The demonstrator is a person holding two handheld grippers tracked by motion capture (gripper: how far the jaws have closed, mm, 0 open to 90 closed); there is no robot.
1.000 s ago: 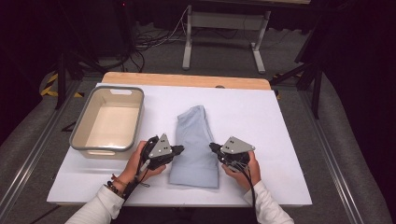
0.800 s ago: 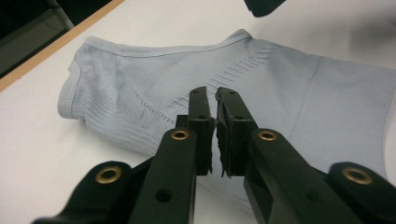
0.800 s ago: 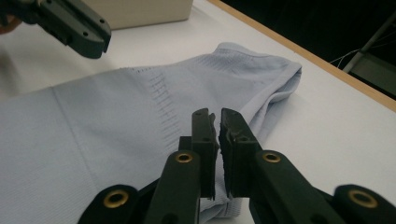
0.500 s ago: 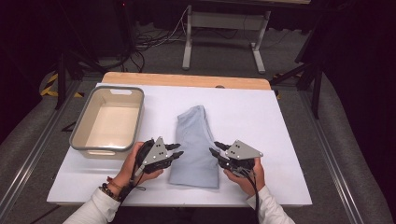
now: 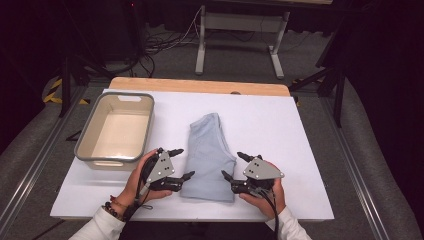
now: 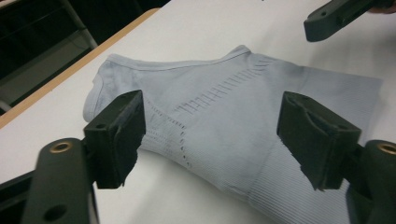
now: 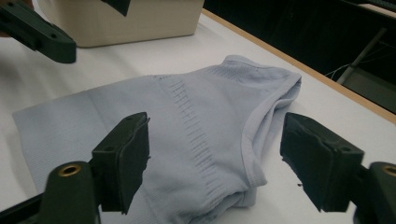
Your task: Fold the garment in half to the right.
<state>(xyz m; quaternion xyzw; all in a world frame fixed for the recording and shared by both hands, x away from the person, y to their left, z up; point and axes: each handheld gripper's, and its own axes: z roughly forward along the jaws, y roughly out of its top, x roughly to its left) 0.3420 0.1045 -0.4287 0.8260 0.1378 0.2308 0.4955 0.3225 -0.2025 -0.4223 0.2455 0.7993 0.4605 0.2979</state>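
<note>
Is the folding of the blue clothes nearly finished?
Done: the light blue ribbed garment lies folded narrow on the white table. In hand: nothing; the left gripper and right gripper have just opened beside it. Left, probably: putting it into the beige plastic bin, which holds nothing.

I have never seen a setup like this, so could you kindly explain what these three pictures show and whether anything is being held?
A person sits at a white table holding a hand-operated gripper in each hand. The high view looks down from above: the left gripper and right gripper sit on either side of a folded light blue garment. A beige plastic tub stands to its left. The other two pictures come from small cameras riding on each gripper, looking out between its two black jaws at the garment. Both grippers have just been opening; their jaws stand apart over the cloth, and nothing is held.
</note>
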